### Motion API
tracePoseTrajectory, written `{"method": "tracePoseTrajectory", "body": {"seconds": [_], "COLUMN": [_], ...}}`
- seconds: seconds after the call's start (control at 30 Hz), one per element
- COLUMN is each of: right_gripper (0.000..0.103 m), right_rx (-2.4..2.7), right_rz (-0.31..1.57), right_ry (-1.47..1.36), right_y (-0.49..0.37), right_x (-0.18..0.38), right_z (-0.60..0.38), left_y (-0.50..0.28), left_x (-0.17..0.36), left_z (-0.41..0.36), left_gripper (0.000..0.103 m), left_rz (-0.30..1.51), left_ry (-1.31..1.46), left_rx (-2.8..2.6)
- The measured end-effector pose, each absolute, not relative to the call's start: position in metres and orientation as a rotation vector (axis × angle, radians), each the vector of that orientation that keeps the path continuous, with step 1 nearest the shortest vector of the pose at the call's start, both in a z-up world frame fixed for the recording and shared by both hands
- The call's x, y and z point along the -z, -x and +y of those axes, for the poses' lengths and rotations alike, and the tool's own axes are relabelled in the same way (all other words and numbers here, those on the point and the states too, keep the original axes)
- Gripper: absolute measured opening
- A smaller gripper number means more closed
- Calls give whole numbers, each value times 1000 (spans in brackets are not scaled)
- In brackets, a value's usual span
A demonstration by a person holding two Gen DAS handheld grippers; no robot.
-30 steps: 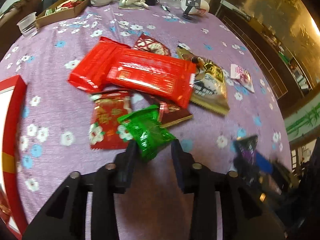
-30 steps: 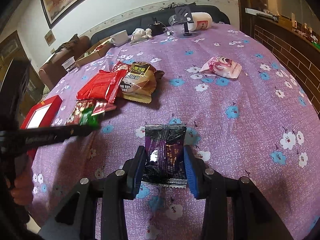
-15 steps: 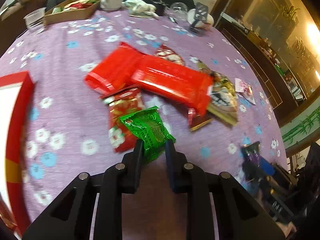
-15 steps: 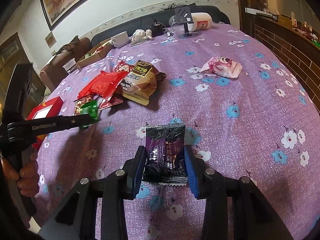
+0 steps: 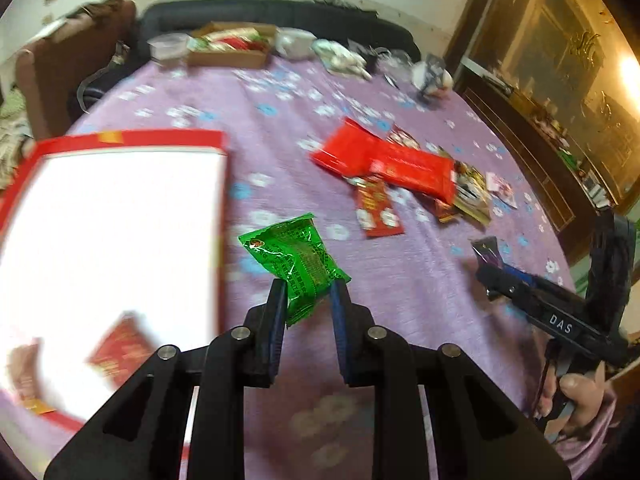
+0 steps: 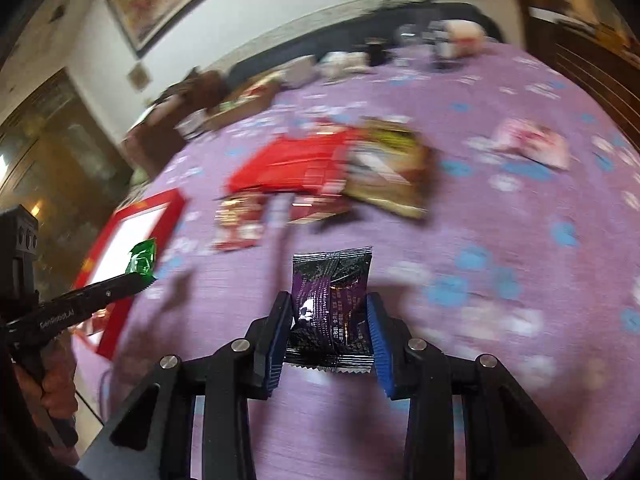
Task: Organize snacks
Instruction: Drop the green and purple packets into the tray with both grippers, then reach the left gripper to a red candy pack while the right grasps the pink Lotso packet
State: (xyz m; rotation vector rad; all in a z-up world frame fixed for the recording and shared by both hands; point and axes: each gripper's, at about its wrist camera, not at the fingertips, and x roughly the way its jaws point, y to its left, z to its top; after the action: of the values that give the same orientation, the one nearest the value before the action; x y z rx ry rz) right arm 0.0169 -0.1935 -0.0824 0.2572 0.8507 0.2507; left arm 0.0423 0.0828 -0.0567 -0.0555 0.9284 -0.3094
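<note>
Green foil shines between the fingers of my left gripper (image 5: 308,300), which is clamped on the green packet (image 5: 294,260); in the left wrist view it sits at the lower centre of the frame, lifted above the purple tablecloth (image 5: 400,280) and just to the right of the red box (image 5: 120,216) that fills the left side. My right gripper (image 6: 330,320) has the purple packet (image 6: 330,300) between its pads, at the lower centre of the right wrist view; its jaws are closing a little more and the pads already press the wrapper from both sides. I judge that the task is in an early part. Inside the box, at the lower left of the left wrist frame, I can see one red packet (image 5: 118,350) and perhaps some other small thing beside it, but this corner is blurred. Most of the snacks wait outside: the pile of red packets (image 5: 384,164) with a brown bag (image 6: 388,172) touching it in the middle right of the frame, and one pink packet (image 6: 532,146) well apart at the upper right of the right wrist view. The two packets in my grippers are not yet in the box, so they go first, I think, and then the pile.
</note>
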Motion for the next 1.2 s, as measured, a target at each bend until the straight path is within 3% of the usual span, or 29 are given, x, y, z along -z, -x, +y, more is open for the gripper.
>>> {"method": "tracePoseTrajectory", "body": {"seconds": [0.43, 0.7, 0.77, 0.83, 0.9, 1.0, 1.13, 1.2], "right_gripper": [37, 40, 41, 52, 56, 57, 57, 58], "right_rx": [-619, -737, -762, -775, -760, -702, -577, -501], "right_rz": [819, 822, 815, 790, 752, 742, 733, 733], "right_ry": [-17, 60, 70, 66, 56, -11, -72, -103], "right_y": [-47, -56, -54, -52, -50, -57, -70, -73], "right_x": [66, 68, 66, 61, 56, 54, 54, 56], "right_z": [22, 111, 119, 119, 110, 74, 12, -24], "left_y": [-24, -22, -23, -23, -22, -22, -23, -26], "left_x": [63, 68, 69, 69, 65, 58, 48, 47], "left_z": [233, 273, 276, 278, 275, 262, 219, 192], "left_gripper": [20, 20, 20, 20, 20, 22, 36, 36], "left_rz": [909, 928, 935, 940, 933, 914, 890, 889], "left_ry": [139, 165, 170, 168, 170, 161, 96, 56], "left_rx": [-28, -136, -146, -155, -142, -97, 9, 74]}}
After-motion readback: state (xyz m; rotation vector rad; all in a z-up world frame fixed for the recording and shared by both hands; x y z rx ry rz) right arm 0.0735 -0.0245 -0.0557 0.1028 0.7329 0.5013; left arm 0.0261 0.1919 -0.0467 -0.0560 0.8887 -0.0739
